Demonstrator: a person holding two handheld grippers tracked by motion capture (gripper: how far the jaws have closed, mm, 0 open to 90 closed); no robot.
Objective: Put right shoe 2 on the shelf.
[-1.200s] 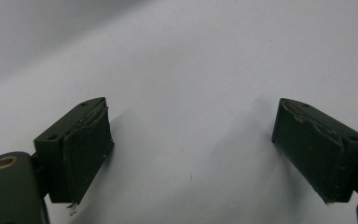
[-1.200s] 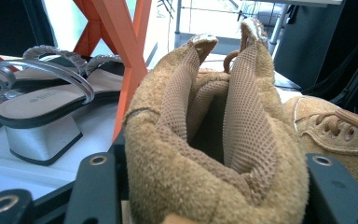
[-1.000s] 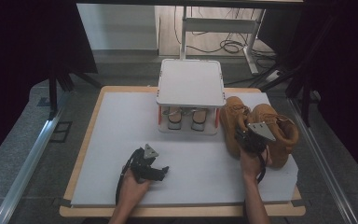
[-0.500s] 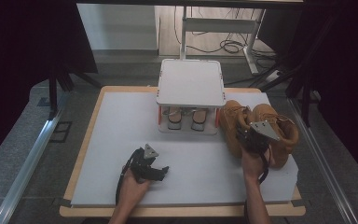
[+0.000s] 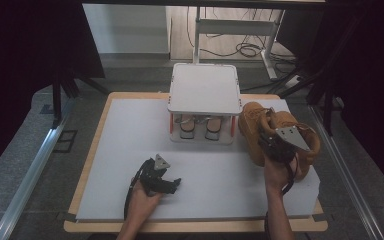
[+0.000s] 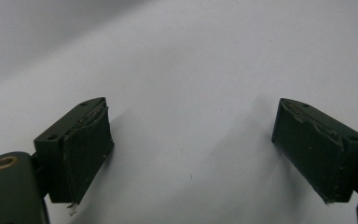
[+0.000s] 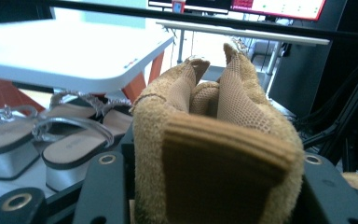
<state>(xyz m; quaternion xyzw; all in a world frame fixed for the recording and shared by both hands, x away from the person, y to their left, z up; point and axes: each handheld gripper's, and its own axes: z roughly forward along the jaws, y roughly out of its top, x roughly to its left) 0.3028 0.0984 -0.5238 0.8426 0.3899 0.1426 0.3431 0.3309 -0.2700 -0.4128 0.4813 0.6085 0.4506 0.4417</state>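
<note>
Two tan boots stand at the right of the white mat (image 5: 125, 145). My right gripper (image 5: 274, 145) is shut on the back collar of the left boot (image 5: 252, 127). In the right gripper view that boot's (image 7: 214, 140) collar is pinched between the black jaws of the right gripper (image 7: 214, 177). The other boot (image 5: 307, 145) stands just to the right. My left gripper (image 5: 174, 184) rests on the mat near the front, open; the left gripper view has the left gripper (image 6: 191, 135) with its jaws wide apart over bare white surface.
A small white shoe rack (image 5: 205, 87) stands at the mat's back centre. Beneath it is a pair of silver sandals (image 5: 197, 127), which lie just left of the held boot as sandals (image 7: 70, 135) in the right gripper view. Cables and desk legs lie beyond the table.
My right gripper has shifted the held boot slightly left and toward the rack. The left gripper has stayed where it was.
</note>
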